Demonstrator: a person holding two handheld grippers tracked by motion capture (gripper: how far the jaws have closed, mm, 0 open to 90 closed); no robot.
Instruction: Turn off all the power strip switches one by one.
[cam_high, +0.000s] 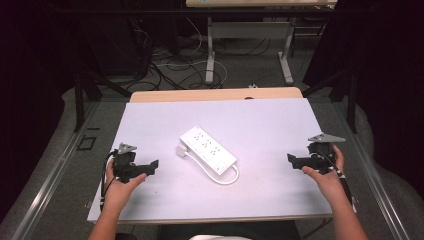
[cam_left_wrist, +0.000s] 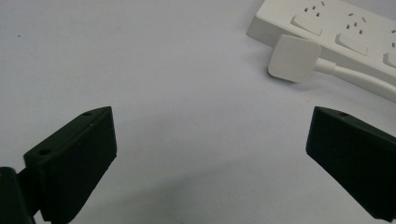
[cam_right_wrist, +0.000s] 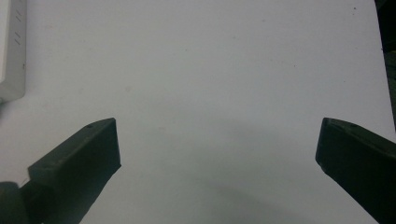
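Observation:
A white power strip (cam_high: 208, 148) lies diagonally in the middle of the white table top (cam_high: 260, 120), its white cord (cam_high: 231, 177) looping round its near end. Its flat white plug (cam_high: 181, 151) rests against its left side. In the left gripper view the plug (cam_left_wrist: 294, 58) and the strip (cam_left_wrist: 345, 32) sit at the upper right. My left gripper (cam_high: 153, 166) is held open low over the table's left side, jaws wide apart with nothing between them (cam_left_wrist: 210, 140). At the table's right side my right gripper (cam_high: 291, 160) is open and empty too (cam_right_wrist: 217, 144). One end of the strip (cam_right_wrist: 10, 46) shows at that view's left edge.
The table's wooden back edge (cam_high: 215, 94) borders a floor with tangled cables (cam_high: 170, 67) and the legs of another table (cam_high: 210, 50). Metal rails (cam_high: 55, 170) run along both sides. Bare table surface lies around the strip.

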